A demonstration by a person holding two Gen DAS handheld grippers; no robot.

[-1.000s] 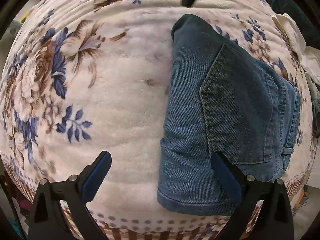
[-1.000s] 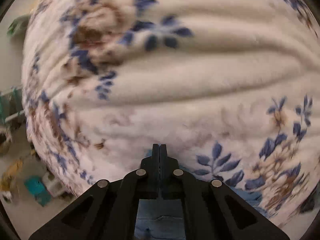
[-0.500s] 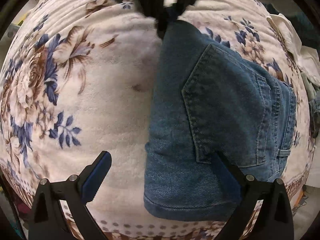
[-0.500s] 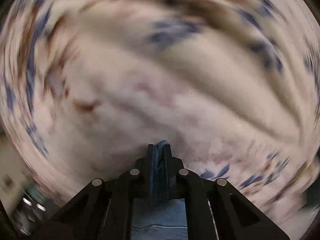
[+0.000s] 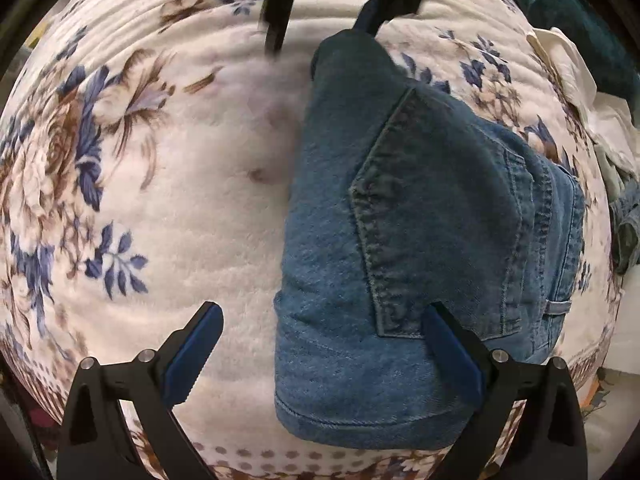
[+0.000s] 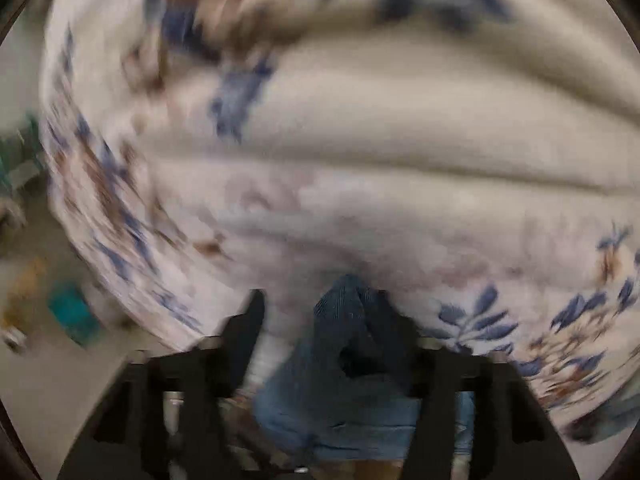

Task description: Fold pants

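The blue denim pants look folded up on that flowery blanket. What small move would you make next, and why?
Probably lift the right gripper clear. Its jaws have just been opening, and the top corner of the folded blue denim pants lies loose between them on the floral fleece blanket. The left gripper hangs open too.

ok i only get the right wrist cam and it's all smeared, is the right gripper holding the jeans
Observer: No. In the left wrist view the right gripper has just been opening. Its jaws stand apart, and the top corner of the jeans lies loose between them, close to one finger.
Operator: how are the jeans lying
Observer: They are folded on the floral blanket with the back pocket facing up.
Operator: and the left gripper
Observer: The left gripper is open over the jeans' lower end, one finger above the denim and the other above the blanket. It grips nothing.
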